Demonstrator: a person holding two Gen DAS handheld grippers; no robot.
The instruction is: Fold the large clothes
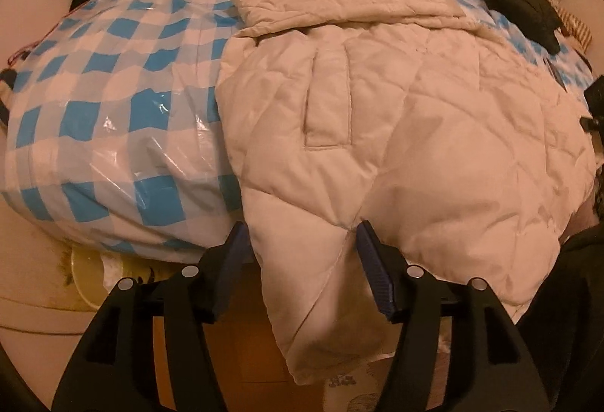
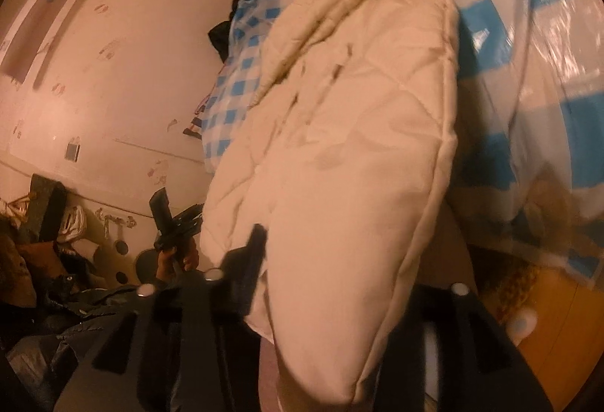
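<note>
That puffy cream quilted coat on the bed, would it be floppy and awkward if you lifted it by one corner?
Probably floppy: the quilted coat already droops over the edge of the bed between the open left claw pads. It looks puffy, so likely light for its bulk. The shiny plastic over the checked cover suggests it may slide when pushed.

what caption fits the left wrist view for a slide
Open left tongs straddle the hanging corner of a cream quilted coat spread on a blue checked sheet.
</note>
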